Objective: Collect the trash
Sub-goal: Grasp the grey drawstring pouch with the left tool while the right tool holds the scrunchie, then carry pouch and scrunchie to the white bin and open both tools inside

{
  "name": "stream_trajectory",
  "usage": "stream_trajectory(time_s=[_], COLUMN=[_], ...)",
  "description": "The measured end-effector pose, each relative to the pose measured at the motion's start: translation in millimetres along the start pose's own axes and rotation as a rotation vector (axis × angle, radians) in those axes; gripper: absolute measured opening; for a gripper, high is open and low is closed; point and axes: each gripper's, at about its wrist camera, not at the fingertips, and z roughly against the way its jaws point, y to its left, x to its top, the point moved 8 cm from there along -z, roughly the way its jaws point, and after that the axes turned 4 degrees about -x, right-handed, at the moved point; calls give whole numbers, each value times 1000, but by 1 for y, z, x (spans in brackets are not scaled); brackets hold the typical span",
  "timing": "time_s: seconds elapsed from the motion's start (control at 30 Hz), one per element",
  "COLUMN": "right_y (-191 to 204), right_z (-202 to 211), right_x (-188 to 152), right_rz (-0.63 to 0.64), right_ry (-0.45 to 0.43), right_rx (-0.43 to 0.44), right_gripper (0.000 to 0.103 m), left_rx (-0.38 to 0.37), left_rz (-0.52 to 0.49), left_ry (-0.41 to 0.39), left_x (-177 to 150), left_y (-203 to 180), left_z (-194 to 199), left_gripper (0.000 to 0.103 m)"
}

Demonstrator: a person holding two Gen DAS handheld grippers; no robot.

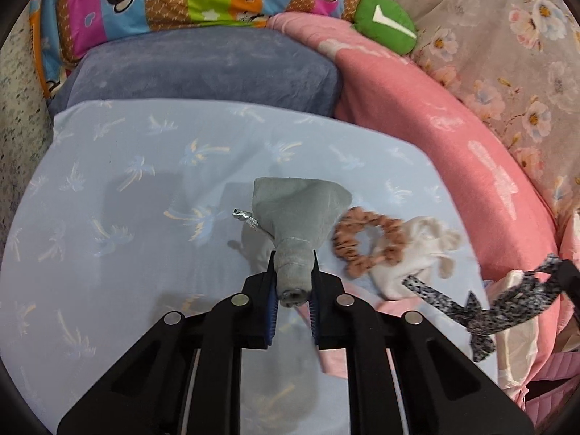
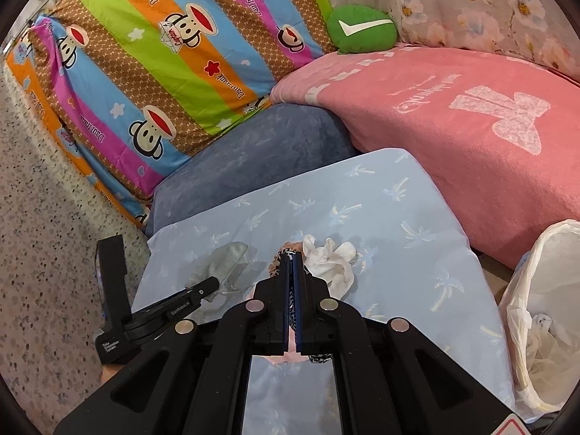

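My left gripper (image 1: 293,257) is shut on a grey sock (image 1: 299,214), held just above the light blue palm-print pillow (image 1: 145,188); the sock also shows in the right wrist view (image 2: 224,261). A small foil wrapper (image 1: 244,216) lies beside the sock. A brown scrunchie (image 1: 366,237) and crumpled white cloth (image 1: 417,253) lie to the right; the cloth also shows in the right wrist view (image 2: 331,261). My right gripper (image 2: 291,253) is shut on a black-and-white patterned hair band (image 1: 482,311). A white trash bag (image 2: 543,308) stands at far right.
A grey-blue pillow (image 1: 203,69), a pink blanket (image 2: 453,119), a striped monkey-print quilt (image 2: 163,54) and a green plush (image 2: 359,29) ring the pillow. A speckled floor (image 2: 43,217) lies to the left.
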Motion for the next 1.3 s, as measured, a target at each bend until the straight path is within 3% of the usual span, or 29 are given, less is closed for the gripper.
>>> stream_trajectory(time_s=[0.43, 1.0, 1.3], right_y=[-61, -187, -243], right_z=[74, 154, 181], right_x=[15, 8, 0], right_rz=[-72, -205, -268], right_ry=[-109, -200, -227], right_rx=[-43, -171, -242], right_gripper=[2, 2, 2], left_rx=[-119, -265, -334], left_rz=[-140, -354, -439], left_ry=[-41, 55, 97], left_x=[-12, -71, -95], left_y=[-111, -259, -315], left_z=[35, 22, 14], left_gripper=[14, 14, 16])
